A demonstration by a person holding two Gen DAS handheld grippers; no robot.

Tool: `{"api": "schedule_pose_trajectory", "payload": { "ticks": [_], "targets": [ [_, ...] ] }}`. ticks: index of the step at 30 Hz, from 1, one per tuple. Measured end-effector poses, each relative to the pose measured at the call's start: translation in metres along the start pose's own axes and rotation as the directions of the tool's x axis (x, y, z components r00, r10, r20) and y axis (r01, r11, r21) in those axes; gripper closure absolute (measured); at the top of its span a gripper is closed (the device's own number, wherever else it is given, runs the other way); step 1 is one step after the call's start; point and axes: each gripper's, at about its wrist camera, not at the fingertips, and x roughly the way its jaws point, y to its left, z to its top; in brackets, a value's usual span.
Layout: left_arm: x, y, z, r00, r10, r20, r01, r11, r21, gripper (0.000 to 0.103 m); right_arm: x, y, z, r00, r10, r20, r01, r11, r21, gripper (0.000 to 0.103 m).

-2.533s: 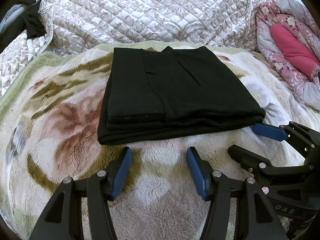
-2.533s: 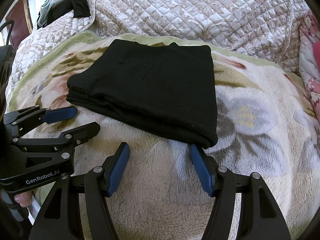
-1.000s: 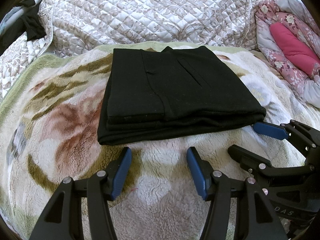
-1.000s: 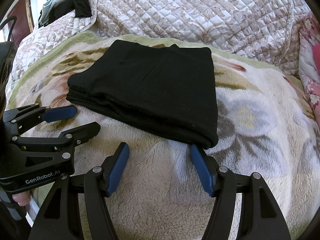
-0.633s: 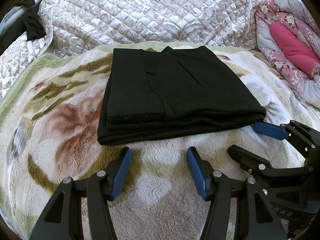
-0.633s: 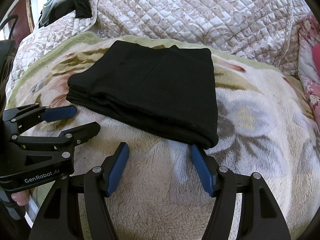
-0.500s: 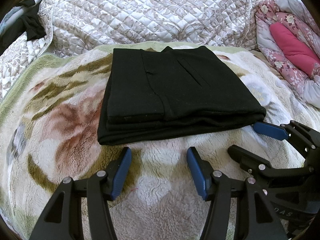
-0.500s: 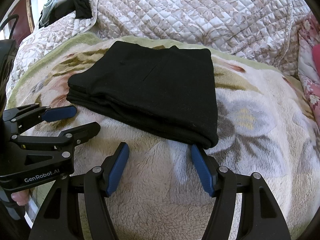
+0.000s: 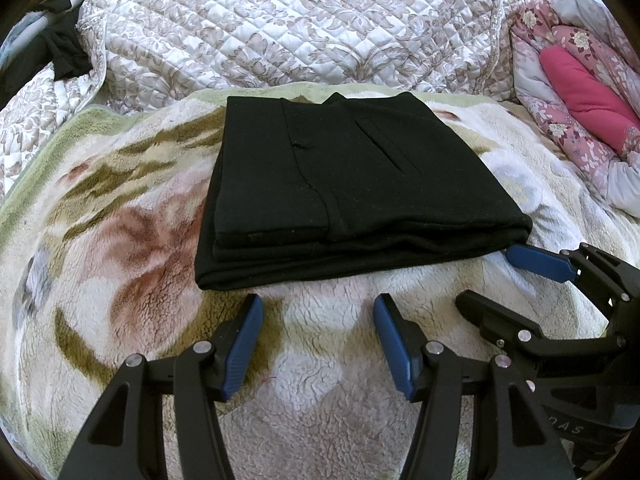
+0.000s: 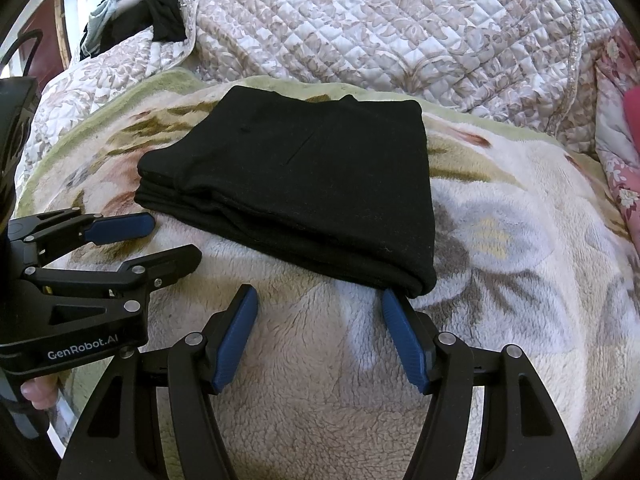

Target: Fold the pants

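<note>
Pants (image 9: 344,184) lie folded into a flat black stack on the fleece blanket (image 9: 120,248), in front of the quilt (image 9: 280,28). Left gripper (image 9: 318,344) sits just short of the stack's near edge, fingers spread, holding nothing. Right gripper (image 10: 318,336) is likewise released and empty, its right finger (image 10: 404,340) by the stack's near right corner.

Dark clothing (image 10: 160,12) at far left: cut by the frame edge, item type indeterminate. Pink floral bedding (image 9: 580,80) at far right runs out of view. Pants (image 9: 352,184) inner layers hidden under top fold.
</note>
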Motion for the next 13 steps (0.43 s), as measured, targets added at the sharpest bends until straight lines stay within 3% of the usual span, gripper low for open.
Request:
{"api": "schedule_pose_trajectory", "payload": {
  "ticks": [13],
  "targets": [
    [0.0002, 0.0009, 0.0002, 1.000, 0.000, 0.003, 0.000, 1.000, 0.000, 0.042, -0.0004, 0.0008, -0.0012, 1.000, -0.001, 0.009, 0.001, 1.000, 0.000, 0.038]
  ]
}}
